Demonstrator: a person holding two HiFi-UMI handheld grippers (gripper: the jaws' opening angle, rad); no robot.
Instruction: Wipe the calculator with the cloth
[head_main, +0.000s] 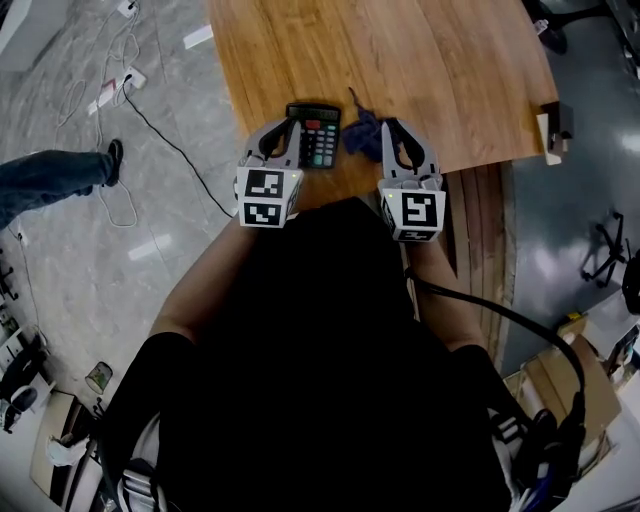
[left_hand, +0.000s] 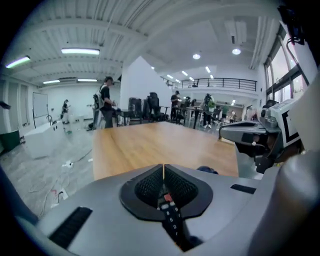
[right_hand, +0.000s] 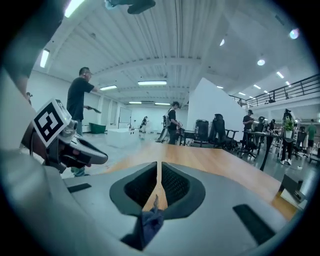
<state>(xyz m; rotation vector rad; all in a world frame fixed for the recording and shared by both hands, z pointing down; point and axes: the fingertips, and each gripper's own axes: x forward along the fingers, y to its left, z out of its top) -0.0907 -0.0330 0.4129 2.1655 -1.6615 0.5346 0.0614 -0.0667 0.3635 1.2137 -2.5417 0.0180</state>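
Observation:
A black calculator (head_main: 318, 133) lies flat on the wooden table (head_main: 400, 60) near its front edge. A crumpled dark blue cloth (head_main: 362, 135) rests just right of it. My left gripper (head_main: 291, 124) hovers at the calculator's left side, and in the left gripper view its tips (left_hand: 163, 169) meet with nothing pinched; the calculator's keys (left_hand: 170, 210) show below through the gap. My right gripper (head_main: 391, 126) hovers right of the cloth. In the right gripper view its jaws (right_hand: 158, 166) stand closed to a thin slit, with the cloth (right_hand: 150, 220) visible beneath them on the table.
The table's left edge runs down beside grey floor with cables and a power strip (head_main: 125, 80). A person's leg (head_main: 50, 175) stands at the left. A small black and wood block (head_main: 555, 125) sits at the table's right edge. People and desks fill the far room.

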